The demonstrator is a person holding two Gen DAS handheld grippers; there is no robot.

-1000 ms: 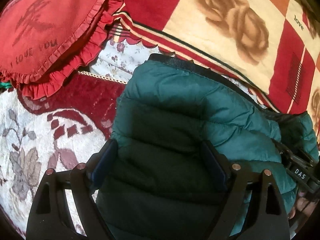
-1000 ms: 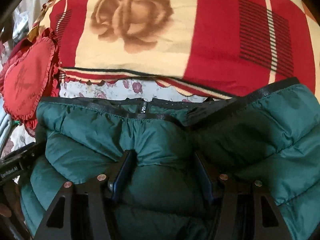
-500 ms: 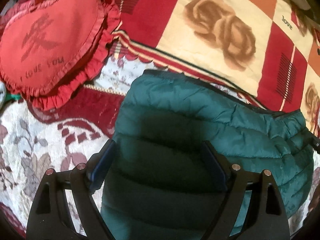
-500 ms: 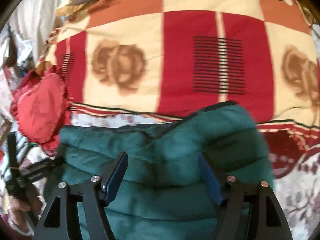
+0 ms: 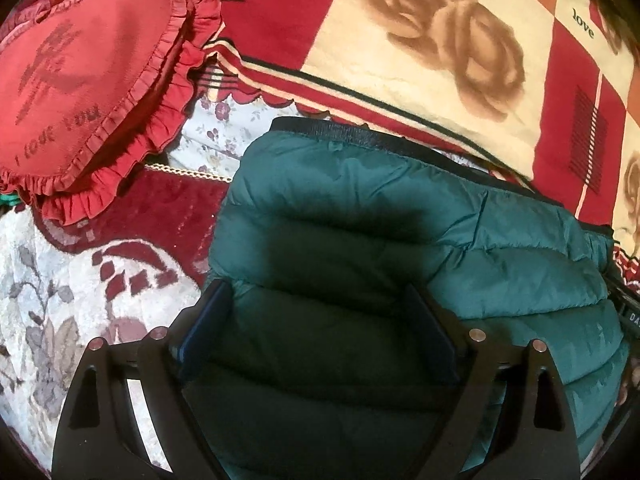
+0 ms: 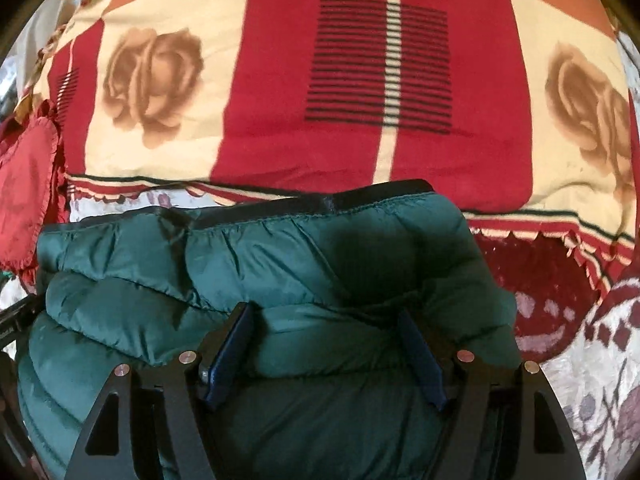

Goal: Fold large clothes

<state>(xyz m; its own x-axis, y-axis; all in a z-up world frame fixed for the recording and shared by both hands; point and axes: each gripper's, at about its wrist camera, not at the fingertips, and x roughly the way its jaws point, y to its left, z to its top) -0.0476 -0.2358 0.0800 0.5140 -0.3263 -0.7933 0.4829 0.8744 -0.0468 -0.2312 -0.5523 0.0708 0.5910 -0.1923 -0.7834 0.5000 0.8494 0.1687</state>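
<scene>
1. Green puffer jacket [image 5: 360, 240] lies bunched on the bed, its black-trimmed edge toward the rose-patterned blanket [image 5: 440, 60].
2. Left tongs [image 5: 320, 332] are spread wide, jacket padding bulging between the fingers.
3. Right tongs [image 6: 324, 344] are likewise spread over a jacket fold.
4. A red heart cushion [image 5: 84, 76] sits just beside the jacket.
</scene>
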